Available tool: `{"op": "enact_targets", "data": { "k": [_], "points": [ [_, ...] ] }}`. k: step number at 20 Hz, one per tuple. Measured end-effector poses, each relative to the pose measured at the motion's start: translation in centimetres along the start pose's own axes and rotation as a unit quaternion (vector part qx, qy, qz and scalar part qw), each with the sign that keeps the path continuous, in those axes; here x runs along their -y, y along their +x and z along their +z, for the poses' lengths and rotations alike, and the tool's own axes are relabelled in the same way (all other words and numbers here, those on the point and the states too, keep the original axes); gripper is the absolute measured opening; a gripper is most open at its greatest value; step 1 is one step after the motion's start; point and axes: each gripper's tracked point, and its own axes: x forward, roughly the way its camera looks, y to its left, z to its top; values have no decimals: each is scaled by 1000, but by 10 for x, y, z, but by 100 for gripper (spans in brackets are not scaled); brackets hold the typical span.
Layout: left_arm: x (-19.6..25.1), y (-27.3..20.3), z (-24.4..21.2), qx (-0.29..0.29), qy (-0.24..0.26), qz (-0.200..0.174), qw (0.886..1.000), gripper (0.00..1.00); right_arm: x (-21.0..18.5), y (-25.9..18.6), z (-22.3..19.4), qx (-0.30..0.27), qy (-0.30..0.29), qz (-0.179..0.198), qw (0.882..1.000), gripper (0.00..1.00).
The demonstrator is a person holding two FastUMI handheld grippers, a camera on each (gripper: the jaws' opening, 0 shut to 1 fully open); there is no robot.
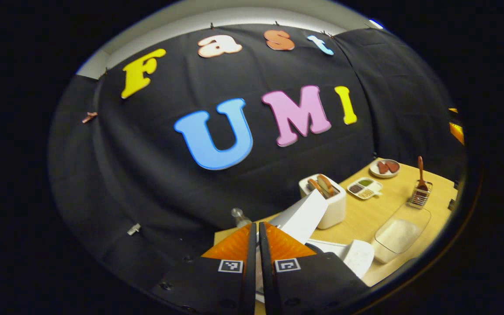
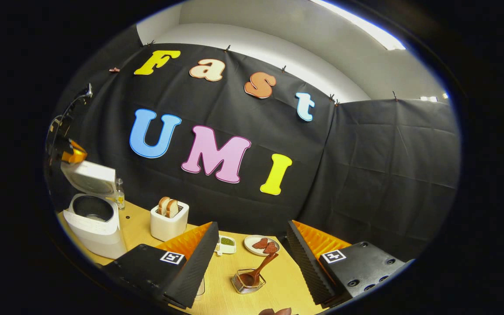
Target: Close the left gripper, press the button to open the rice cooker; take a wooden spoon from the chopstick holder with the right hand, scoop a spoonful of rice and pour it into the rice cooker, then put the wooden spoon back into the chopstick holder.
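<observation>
Rice cooker (image 2: 92,221) lid up, pot exposed: button step looks done. Left gripper (image 1: 258,245) fingers together, raised above cooker. Right gripper (image 2: 252,249) fingers wide apart, empty. Wooden spoon (image 2: 258,270) in holder (image 2: 247,282), just ahead between them. Grab, scoop, pour, return all left.

We see a wooden table (image 2: 278,280) bearing a rice cooker (image 2: 94,227), toaster (image 2: 168,223), plate (image 2: 258,245), sectioned dish (image 2: 226,245) and wire chopstick holder (image 2: 247,282)

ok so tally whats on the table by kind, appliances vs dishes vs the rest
Appliances: 2 (rice cooker, toaster)
Dishes: 3 (round plate, divided dish, rice tray)
Holder with wooden spoon: 1
Bottle: 1
Total: 7
</observation>
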Motion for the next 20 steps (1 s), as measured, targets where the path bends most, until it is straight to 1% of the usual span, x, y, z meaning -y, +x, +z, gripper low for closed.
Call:
{"op": "enact_targets", "data": {
  "k": [1,3,4,5,6,7,8,9,10,11,13,17,20],
  "points": [
    [-3,-10,10,21,-7,11,1000,15,-1,0,1,0,-2,2,1000,97],
    [-9,-21,23,48,-28,29,998,26,0,1,3,2,-3,5,1000,97],
    [-11,-27,28,56,-37,35,997,41,0,1,3,3,-3,6,1000,97],
    [-15,-40,29,66,-46,41,996,48,2,2,3,5,-1,8,1000,97],
    [-15,-47,31,73,-53,45,995,68,2,2,3,6,0,10,1000,98],
    [-12,-55,33,78,-57,45,994,75,3,3,3,7,2,12,1000,97],
    [-9,-65,34,82,-63,48,993,87,5,4,2,7,3,13,1000,97],
    [-14,-70,35,87,-72,65,991,94,8,6,0,6,4,15,1000,97],
    [-18,-78,35,90,-86,82,989,95,10,8,-3,5,4,16,1000,98],
    [-15,-87,35,93,-104,90,986,96,12,10,-6,3,6,21,1000,98],
    [-7,-105,34,96,-135,100,981,97,15,13,-13,0,14,38,999,97],
    [9,-142,45,123,-140,116,976,97,28,22,-33,2,19,64,998,97],
    [25,-167,46,118,-160,128,972,97,39,32,-60,-11,16,85,996,97]
  ]
}}
